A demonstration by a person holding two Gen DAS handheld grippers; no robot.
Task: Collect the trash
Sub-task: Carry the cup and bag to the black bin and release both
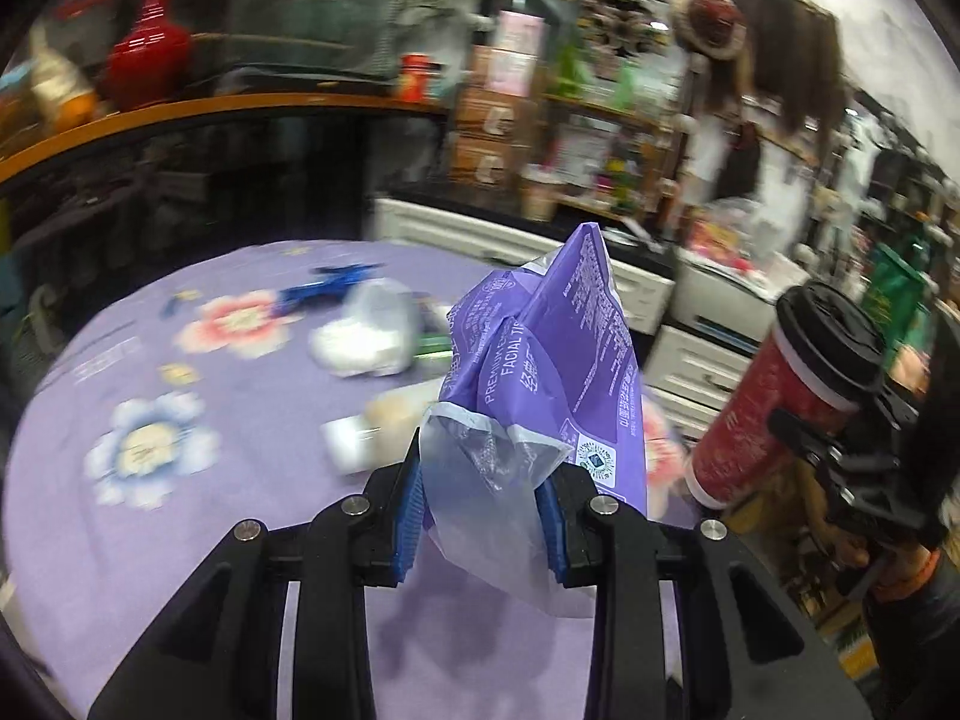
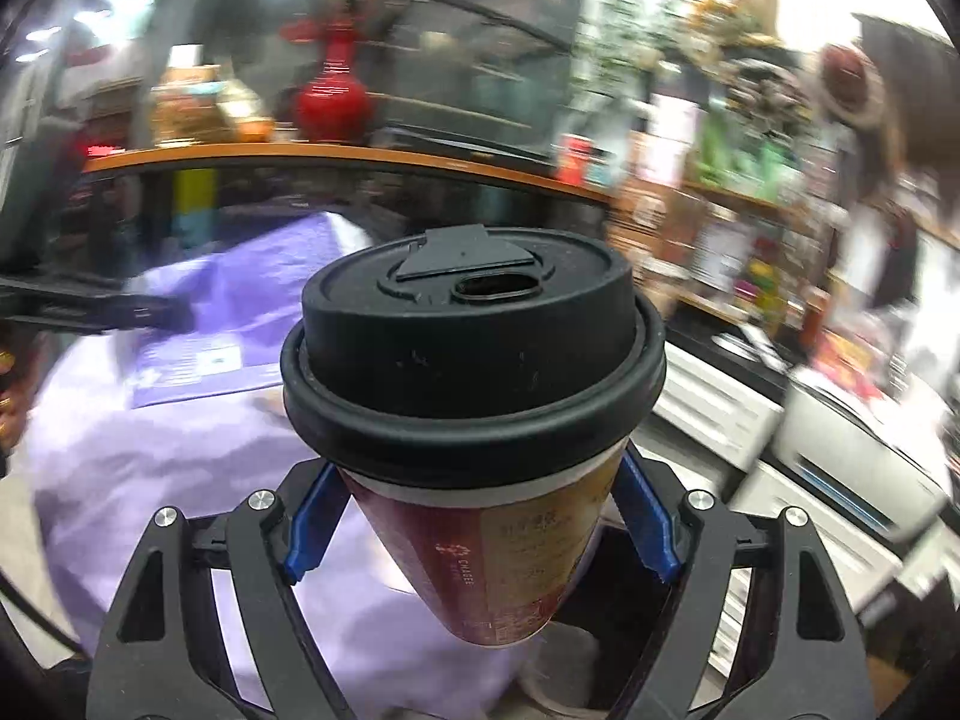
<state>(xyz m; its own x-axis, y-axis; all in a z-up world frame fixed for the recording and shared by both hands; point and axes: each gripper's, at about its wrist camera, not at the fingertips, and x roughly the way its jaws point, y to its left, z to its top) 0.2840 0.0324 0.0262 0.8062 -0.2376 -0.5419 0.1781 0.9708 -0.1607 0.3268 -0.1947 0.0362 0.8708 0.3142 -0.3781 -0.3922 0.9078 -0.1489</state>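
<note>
A crumpled purple facial-tissue wrapper (image 1: 558, 348) with a clear plastic end stands up between the blue pads of my left gripper (image 1: 486, 480), which is shut on its lower part above the purple flowered tablecloth (image 1: 150, 516). To its right, a red paper coffee cup (image 1: 774, 396) with a black lid is tilted in my right gripper (image 1: 840, 450). In the right wrist view the same cup (image 2: 474, 348) fills the middle. My right gripper (image 2: 480, 516) is shut on its wall just below the lid. The wrapper (image 2: 198, 354) shows at the left, blurred.
On the cloth lie a clear bag of white stuff (image 1: 366, 336), a blue object (image 1: 324, 288) and a small pale item (image 1: 372, 426), all blurred. White drawer units (image 1: 690, 360) stand past the table's right edge. Crowded shelves and a counter with a red vase (image 1: 147, 54) fill the back.
</note>
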